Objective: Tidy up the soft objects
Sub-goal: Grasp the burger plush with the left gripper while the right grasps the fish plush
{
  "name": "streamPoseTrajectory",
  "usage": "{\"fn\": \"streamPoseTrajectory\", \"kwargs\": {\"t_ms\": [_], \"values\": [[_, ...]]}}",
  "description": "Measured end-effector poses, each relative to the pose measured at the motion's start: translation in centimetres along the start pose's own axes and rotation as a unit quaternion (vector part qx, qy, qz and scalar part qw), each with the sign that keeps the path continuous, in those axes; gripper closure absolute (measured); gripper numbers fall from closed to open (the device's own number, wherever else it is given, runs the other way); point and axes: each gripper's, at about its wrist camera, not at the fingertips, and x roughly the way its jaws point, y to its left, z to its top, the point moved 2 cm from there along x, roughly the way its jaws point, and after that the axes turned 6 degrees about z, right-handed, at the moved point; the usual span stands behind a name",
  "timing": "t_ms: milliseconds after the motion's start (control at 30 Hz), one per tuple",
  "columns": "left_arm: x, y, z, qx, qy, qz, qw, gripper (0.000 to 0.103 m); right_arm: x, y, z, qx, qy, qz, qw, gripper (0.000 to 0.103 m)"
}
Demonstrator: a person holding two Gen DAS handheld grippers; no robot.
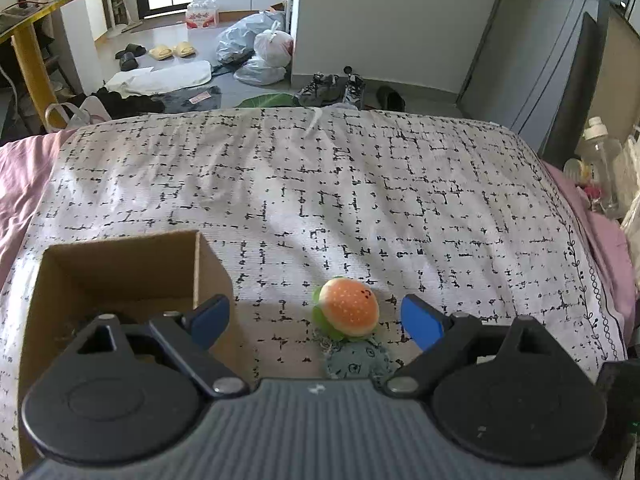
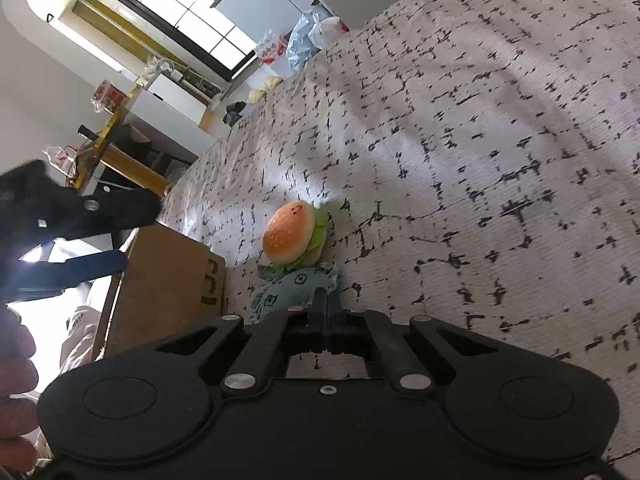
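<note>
Two plush toys: right gripper (image 2: 326, 300) pinched tight on the frayed blue-grey fish (image 2: 288, 290); round burger (image 1: 349, 307) lies between the wide-spread left gripper (image 1: 316, 322) tips.

Patterned bedspread (image 1: 360, 184); shoes (image 1: 332, 90), plastic bags (image 1: 256, 52), perhaps slippers (image 1: 172, 50) beyond.

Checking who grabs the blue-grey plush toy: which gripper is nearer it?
Right. The right gripper is shut on the blue-grey plush toy's edge; the left gripper hangs open above it, around the burger plush.
</note>
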Motion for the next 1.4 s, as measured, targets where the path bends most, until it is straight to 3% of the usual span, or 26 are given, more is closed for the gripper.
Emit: {"fn": "streamPoseTrajectory", "kwargs": {"t_ms": [133, 167, 200, 267, 367, 633, 767, 1000, 1400], "values": [[1.0, -0.6, 0.2, 0.009, 0.005, 0.001, 0.9999, 0.01, 0.5, -0.5, 0.2, 0.04, 0.018, 0.005, 0.999, 0.099], [1.3, -0.8, 0.3, 0.013, 0.007, 0.001, 0.9999, 0.01, 0.7, -0.5, 0.1, 0.047, 0.021, 0.013, 0.999, 0.088], [1.7, -1.0, 0.4, 0.017, 0.012, -0.001, 0.9998, 0.01, 0.8, -0.4, 0.1, 0.046, 0.021, 0.012, 0.999, 0.067], [2.3, -1.3, 0.4, 0.018, 0.021, -0.005, 0.9996, 0.01, 0.9, 0.2, -0.1, 0.037, 0.011, 0.021, 0.999, 0.049], [3.1, -1.8, 0.6, 0.022, 0.034, -0.02, 0.999, 0.01, 1.3, 1.0, -0.2, 0.027, 0.008, 0.012, 1.0, 0.043], [3.6, -1.3, 0.8, 0.005, 0.038, -0.035, 0.9987, 0.019, 3.2, 2.1, 0.3, 0.024, 0.0, -0.019, 1.0, 0.045], [4.0, -1.1, 1.0, 0.003, 0.037, -0.037, 0.9986, 0.02, 4.2, 2.6, 0.3, -0.008, 0.007, -0.057, 0.998, 0.068], [5.2, -1.2, 1.1, 0.011, 0.044, -0.034, 0.9984, 0.02, 4.3, 2.4, 0.5, -0.039, 0.017, -0.061, 0.997, 0.082], [6.9, -3.6, 0.3, 0.047, 0.063, -0.035, 0.9963, 0.02, 0.4, 0.8, 1.0, -0.024, -0.009, -0.079, 0.997, 0.087]]}}
